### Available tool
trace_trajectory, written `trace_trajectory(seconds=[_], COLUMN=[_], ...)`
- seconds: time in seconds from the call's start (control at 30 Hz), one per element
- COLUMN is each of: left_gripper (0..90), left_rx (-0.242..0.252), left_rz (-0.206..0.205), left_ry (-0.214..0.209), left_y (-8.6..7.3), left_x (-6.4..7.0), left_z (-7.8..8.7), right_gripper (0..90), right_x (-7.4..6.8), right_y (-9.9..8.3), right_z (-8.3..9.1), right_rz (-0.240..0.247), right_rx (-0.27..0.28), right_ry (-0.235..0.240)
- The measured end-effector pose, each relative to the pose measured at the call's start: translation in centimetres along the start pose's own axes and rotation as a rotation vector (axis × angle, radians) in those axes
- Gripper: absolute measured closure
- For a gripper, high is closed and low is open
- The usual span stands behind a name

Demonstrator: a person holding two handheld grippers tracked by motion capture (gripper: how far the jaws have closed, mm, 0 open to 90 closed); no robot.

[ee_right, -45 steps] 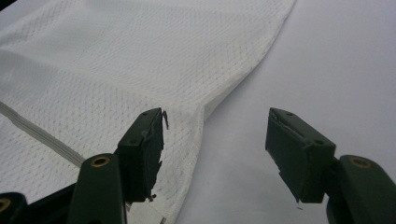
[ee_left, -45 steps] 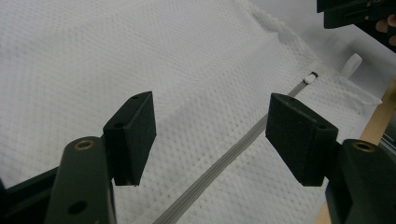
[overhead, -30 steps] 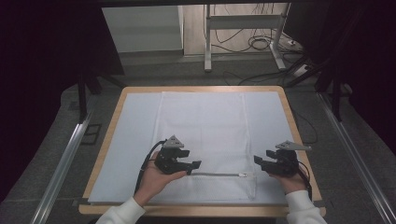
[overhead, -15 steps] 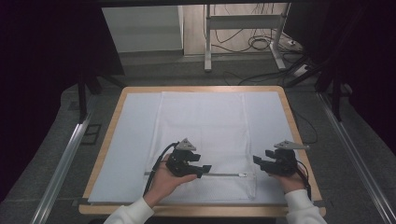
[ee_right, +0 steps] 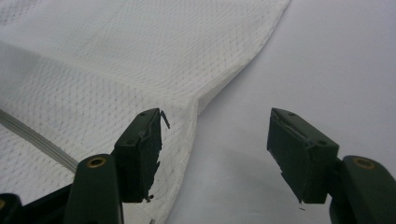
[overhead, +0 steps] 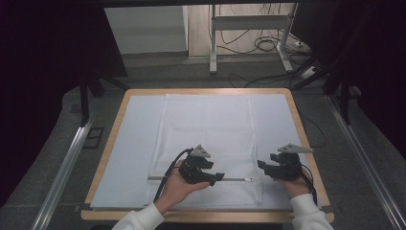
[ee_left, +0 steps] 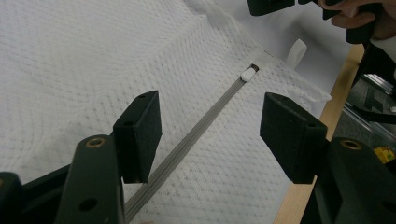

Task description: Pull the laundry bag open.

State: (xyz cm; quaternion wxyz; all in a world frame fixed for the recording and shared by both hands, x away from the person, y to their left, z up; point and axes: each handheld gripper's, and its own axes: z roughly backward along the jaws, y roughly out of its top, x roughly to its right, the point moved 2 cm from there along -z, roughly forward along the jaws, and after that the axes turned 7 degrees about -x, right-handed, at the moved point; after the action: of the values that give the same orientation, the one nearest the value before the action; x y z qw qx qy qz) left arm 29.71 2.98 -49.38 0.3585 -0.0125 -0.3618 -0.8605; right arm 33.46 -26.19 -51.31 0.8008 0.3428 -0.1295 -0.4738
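A white mesh bag (overhead: 206, 129) lies flat on the table, with a grey zipper (overhead: 234, 179) running across its near end. The zipper's white pull (ee_left: 248, 73) sits near the bag's right end. My left gripper (overhead: 218, 177) hovers open just over the zipper line (ee_left: 196, 135), one jaw on either side of it and nothing between them. My right gripper (overhead: 262, 166) is open too, at the bag's right edge (ee_right: 196, 107). Its left jaw is over the mesh and its right jaw over bare sheet. The zipper's end (ee_right: 32, 135) shows at the left of the right gripper view.
A white sheet (overhead: 134, 143) covers the wooden table (overhead: 306, 143). A small white fabric loop (ee_left: 296, 51) sticks out of the bag past the pull. Beyond the table are a metal stand's legs (overhead: 213, 48), floor cables (overhead: 268, 45) and aluminium rails (overhead: 67, 163) on both sides.
My left gripper has moved rightward along the zipper toward the pull, still open. The right gripper has stayed where it was.
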Motion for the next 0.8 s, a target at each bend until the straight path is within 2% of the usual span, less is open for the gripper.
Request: trace_trajectory(seconds=[0.33,0.6,0.7,0.8], left_gripper=[39.7,39.7,40.2,39.9], left_rx=[-0.018,-0.03,-0.028,-0.024], left_rz=[-0.004,0.001,0.021,0.018], left_ry=[0.001,-0.023,-0.043,-0.045], left_y=[0.0,0.2,0.6,1.0], left_x=[0.2,1.0,1.2,1.7], left_z=[-0.4,-1.1,-1.3,-1.5], right_gripper=[34.4,34.2,34.2,34.2], right_x=[-0.2,-0.2,-0.2,0.0], right_y=[0.1,0.3,0.3,0.4], right_z=[-0.1,-0.2,-0.1,-0.1], right_rz=[0.01,0.012,0.019,0.021], right_rx=[0.003,0.007,0.013,0.017], right_ry=[-0.009,-0.003,-0.002,-0.003])
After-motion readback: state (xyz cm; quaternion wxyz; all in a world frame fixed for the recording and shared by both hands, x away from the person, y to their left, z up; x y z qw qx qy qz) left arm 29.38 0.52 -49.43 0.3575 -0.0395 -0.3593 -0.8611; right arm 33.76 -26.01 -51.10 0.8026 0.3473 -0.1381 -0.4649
